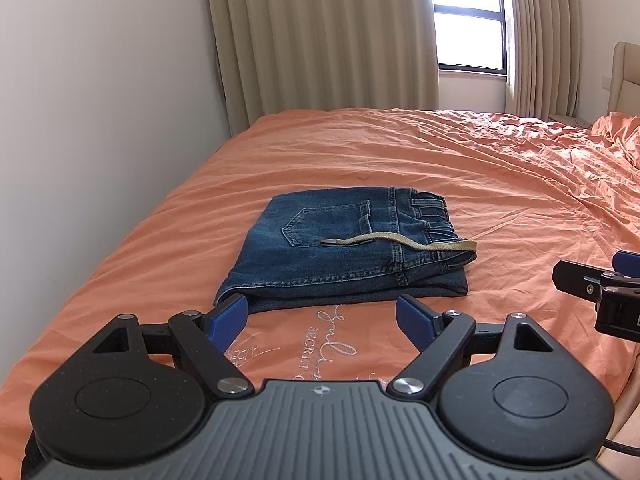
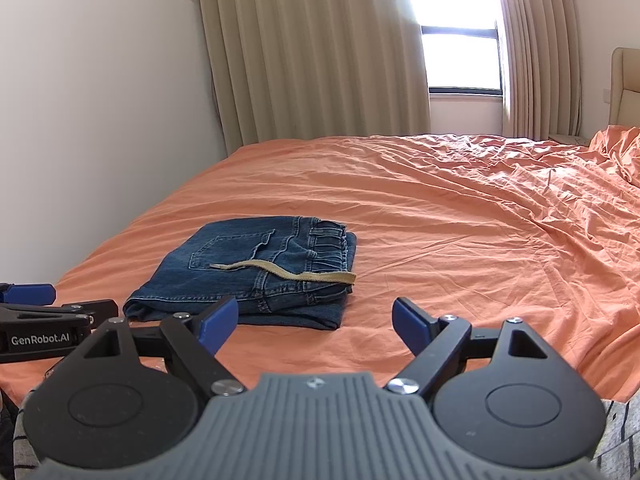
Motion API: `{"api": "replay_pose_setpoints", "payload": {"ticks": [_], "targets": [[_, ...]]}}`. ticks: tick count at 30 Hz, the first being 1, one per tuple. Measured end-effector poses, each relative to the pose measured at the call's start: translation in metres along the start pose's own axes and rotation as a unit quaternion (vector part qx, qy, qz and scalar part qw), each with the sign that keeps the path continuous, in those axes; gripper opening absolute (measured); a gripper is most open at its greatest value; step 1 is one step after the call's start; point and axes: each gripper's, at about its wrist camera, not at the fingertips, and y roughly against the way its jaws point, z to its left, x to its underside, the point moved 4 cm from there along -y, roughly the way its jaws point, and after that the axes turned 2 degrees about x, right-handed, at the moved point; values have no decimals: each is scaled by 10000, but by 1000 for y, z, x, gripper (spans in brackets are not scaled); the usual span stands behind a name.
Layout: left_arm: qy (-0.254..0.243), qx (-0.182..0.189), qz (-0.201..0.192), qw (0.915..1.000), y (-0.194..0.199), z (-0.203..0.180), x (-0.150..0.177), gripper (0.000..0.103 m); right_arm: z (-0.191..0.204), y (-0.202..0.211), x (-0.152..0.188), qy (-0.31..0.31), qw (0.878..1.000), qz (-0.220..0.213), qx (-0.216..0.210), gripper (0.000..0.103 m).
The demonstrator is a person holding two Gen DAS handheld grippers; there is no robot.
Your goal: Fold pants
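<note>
Resting in a compact folded stack, the jeans [image 1: 344, 248] lie on the orange bed [image 1: 500, 184], near its front edge, with a beige drawstring [image 1: 400, 240] trailing across the top. The left tool [image 1: 320, 320] and right tool [image 2: 316, 320] both hover in front of the stack, fingers spread wide, gripping nothing. The fold appears complete. To finish cleanly, tuck the drawstring under the waistband, press the top layer flat, and lift both tools away without snagging denim.

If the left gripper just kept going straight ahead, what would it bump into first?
Probably the folded jeans: they lie right ahead of the open left gripper on the orange bedsheet. If it angles downward, it might touch the sheet first.
</note>
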Motion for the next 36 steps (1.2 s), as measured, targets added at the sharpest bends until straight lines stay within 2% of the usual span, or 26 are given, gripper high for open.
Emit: {"api": "replay_pose_setpoints", "payload": {"ticks": [15, 20, 27, 36], "targets": [[-69, 2, 0, 10000, 2, -1, -1, 98, 1, 0, 2, -2, 10000, 43, -51, 81], [-137, -105, -44, 9998, 2, -3, 0, 98, 2, 1, 3, 8, 10000, 65, -59, 81], [-35, 45, -119, 9999, 4, -3, -3, 98, 2, -1, 2, -21, 9999, 78, -81, 81], [-130, 26, -195, 9997, 10, -8, -6, 98, 0, 0, 2, -29, 9999, 106, -112, 81]]}}
